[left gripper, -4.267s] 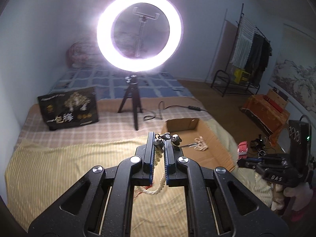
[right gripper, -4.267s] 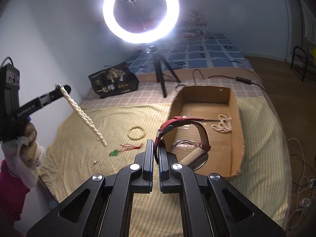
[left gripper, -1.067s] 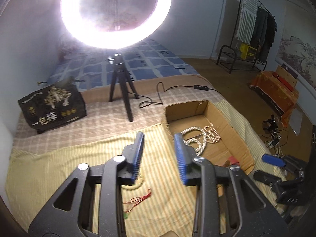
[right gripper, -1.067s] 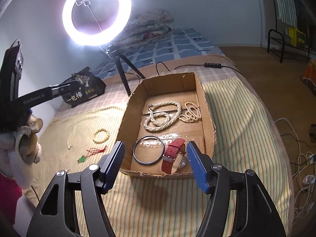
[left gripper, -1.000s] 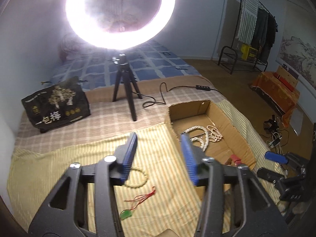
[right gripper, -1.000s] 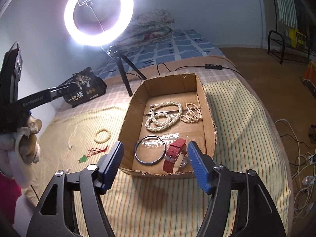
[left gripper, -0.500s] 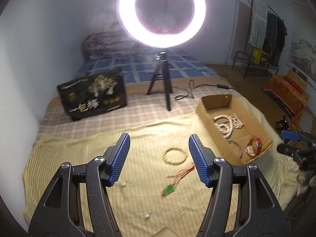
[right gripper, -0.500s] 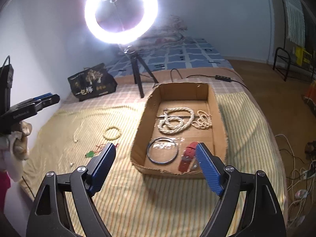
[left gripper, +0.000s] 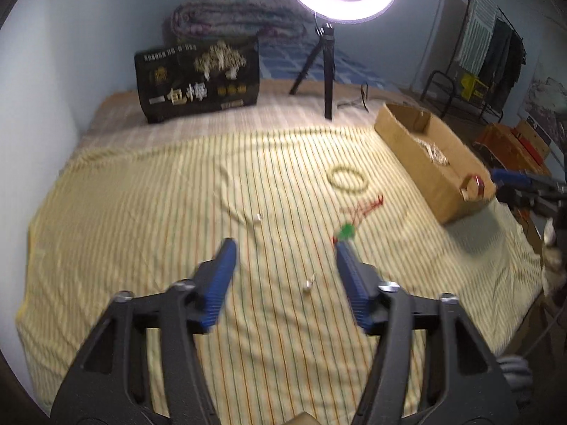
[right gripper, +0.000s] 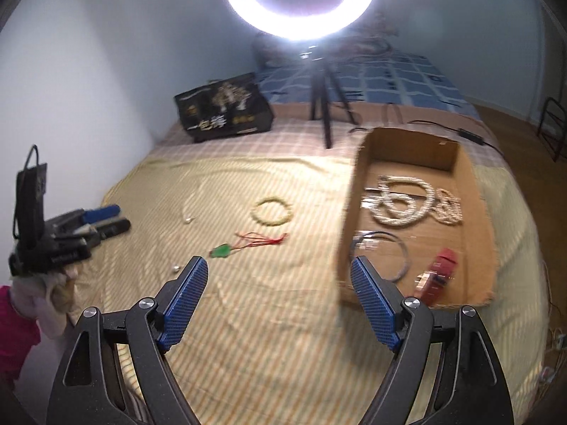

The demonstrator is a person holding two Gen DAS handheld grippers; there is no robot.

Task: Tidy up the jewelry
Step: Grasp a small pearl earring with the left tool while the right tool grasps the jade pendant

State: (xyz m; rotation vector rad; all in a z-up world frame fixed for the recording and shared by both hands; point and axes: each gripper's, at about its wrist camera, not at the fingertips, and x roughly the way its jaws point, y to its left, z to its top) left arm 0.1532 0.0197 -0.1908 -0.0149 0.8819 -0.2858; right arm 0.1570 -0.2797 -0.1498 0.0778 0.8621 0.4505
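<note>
My left gripper is open and empty, low over the striped bedspread, with a small pearl piece between its fingers. A green pendant on red cord lies by its right fingertip; a bead bracelet lies beyond. My right gripper is open and empty, left of the cardboard box. The box holds a pearl necklace, a dark bangle and a red watch. The pendant, the bracelet and a small pearl piece show on the bedspread. The left gripper shows at far left.
A ring light on a tripod stands at the back with a cable. A black printed bag stands at back left. A wall runs along the left. A clothes rack stands at far right.
Both grippers let go of their pieces into the box earlier. Since then the left gripper has swung left and down over the bedspread; the right gripper has turned left, away from the box.
</note>
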